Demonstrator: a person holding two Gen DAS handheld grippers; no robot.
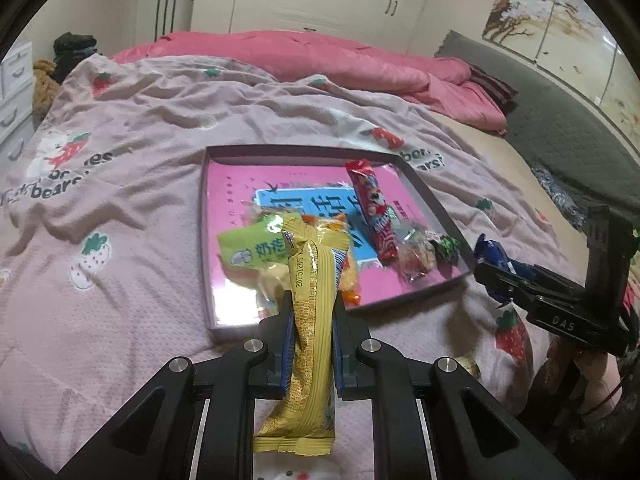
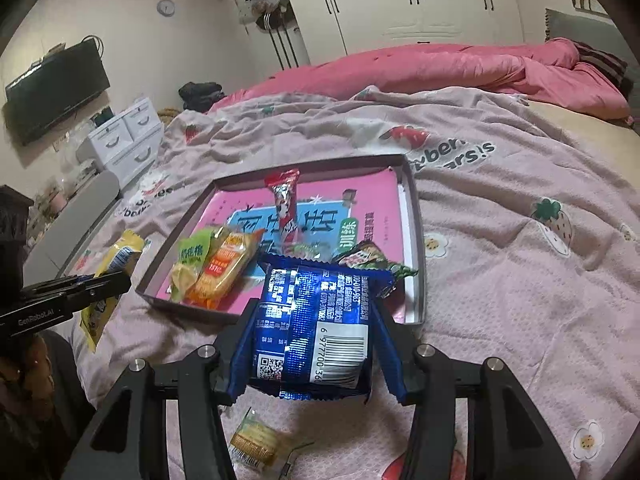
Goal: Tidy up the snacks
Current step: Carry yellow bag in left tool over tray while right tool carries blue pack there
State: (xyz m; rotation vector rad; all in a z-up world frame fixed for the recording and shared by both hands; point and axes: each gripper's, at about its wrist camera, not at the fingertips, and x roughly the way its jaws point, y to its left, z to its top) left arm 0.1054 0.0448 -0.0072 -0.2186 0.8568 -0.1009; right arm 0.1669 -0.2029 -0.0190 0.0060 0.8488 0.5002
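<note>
Both tongs were mid-carry, the left tongs (image 1: 314,308) clamped on a yellow snack bar (image 1: 310,300) and the right tongs (image 2: 316,320) on a blue snack packet (image 2: 314,320), each needing release over the shallow box (image 2: 416,216) at twelve o'clock.

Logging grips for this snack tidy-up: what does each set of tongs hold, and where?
Left tongs pinch the yellow snack packet around its middle. Right tongs clamp the blue snack pack by its two side edges.

Light: dim, warm indoor, soft and even across the quilt (image 1: 168,128).
Glare: pale sheen on the glossy tray floor (image 1: 236,300) and on the blue packet (image 2: 312,312).
Shadows: faint, diffuse.
Distortion: strong fisheye bending, dark round vignette at corners.
Sharpness: slightly soft, grainy; far wardrobe (image 2: 400,4) softest.
</note>
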